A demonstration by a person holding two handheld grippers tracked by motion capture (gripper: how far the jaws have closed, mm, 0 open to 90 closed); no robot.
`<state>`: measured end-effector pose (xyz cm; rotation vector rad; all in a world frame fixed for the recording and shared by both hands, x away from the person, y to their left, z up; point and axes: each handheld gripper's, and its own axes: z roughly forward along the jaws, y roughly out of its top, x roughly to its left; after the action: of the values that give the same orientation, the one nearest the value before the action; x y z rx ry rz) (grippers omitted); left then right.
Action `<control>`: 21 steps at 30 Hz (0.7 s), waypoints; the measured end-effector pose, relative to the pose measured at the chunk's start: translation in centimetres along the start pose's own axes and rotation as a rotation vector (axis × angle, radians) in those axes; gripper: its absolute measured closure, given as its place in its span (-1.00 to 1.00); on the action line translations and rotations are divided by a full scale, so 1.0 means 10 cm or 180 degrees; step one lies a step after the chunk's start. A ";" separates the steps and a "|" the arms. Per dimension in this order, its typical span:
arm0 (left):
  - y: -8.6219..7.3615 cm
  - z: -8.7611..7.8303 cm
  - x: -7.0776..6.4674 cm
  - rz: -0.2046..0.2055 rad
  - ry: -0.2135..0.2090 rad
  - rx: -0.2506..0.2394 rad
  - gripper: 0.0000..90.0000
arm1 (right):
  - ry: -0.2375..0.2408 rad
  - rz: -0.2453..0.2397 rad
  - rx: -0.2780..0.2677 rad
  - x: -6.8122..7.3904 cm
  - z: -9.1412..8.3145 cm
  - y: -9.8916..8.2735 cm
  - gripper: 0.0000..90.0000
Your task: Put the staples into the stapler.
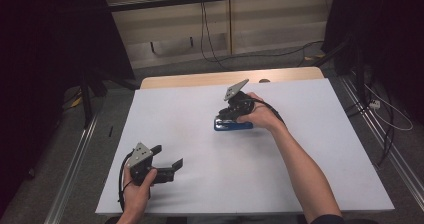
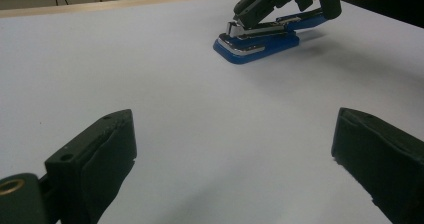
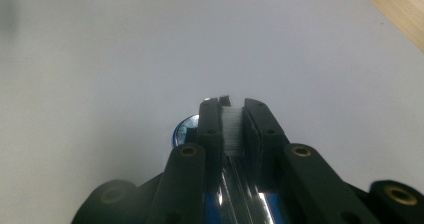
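Stapler (image 1: pixel 233 126), blue base with a chrome rail, lies flat on the white table (image 1: pixel 320 184), right of centre and toward the far half.

Right gripper (image 1: pixel 227 115) is on it: jaws clamped narrow around the stapler's upper arm near the nose. In the right gripper view the pads (image 3: pixel 210 129) press on both sides of the white strip at the front of the arm, and the blue base shows below. In the left gripper view the arm is tilted up off the base, hinged open at the front, while the base rests on the table.

Left gripper (image 1: pixel 167 163) rests near the table's near left edge, jaws spread wide with nothing between them, well apart from the stapler.

Step in hand, as I read it: opening or lifting the top arm.

Notes for doing it well:
- Keep the grip square on the arm's sides; a skewed pinch may slip off the chrome.
- Base is unrestrained, so it may drag or tip. Bring the left gripper over to pin the base's rear.
- Move the arm slowly about the hinge, not sideways.
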<state>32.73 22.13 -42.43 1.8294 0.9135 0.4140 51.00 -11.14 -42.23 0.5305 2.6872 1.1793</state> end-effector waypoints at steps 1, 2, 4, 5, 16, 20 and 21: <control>0.00 0.00 0.00 0.0002 -0.0001 0.0001 -0.90 | 0.0003 -0.0017 0.0003 0.00 0.01 0.00 0.76; 0.00 0.00 0.00 0.0003 -0.0001 0.0001 -0.90 | -0.0037 -0.0013 0.0003 0.00 0.01 0.01 0.76; 0.00 0.00 0.00 0.0013 0.0000 0.0007 -0.90 | -0.0035 -0.0020 -0.0004 0.00 0.01 0.01 0.76; 0.00 0.00 0.00 0.0017 -0.0004 0.0010 -0.90 | -0.0052 -0.0027 0.0008 0.00 0.01 0.01 0.76; 0.00 0.00 0.00 0.0016 -0.0006 0.0006 -0.90 | -0.0049 -0.0109 0.0028 0.00 0.01 0.00 0.76; 0.00 0.00 0.00 0.0018 0.0001 0.0006 -0.90 | -0.0050 -0.0143 0.0026 0.00 0.01 0.00 0.76; 0.00 0.00 0.00 0.0019 0.0006 0.0012 -0.90 | -0.0039 -0.0130 0.0012 0.00 0.01 0.00 0.76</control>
<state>32.74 22.14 -42.43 1.8359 0.9109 0.4180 50.97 -11.09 -42.27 0.4797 2.6772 1.1567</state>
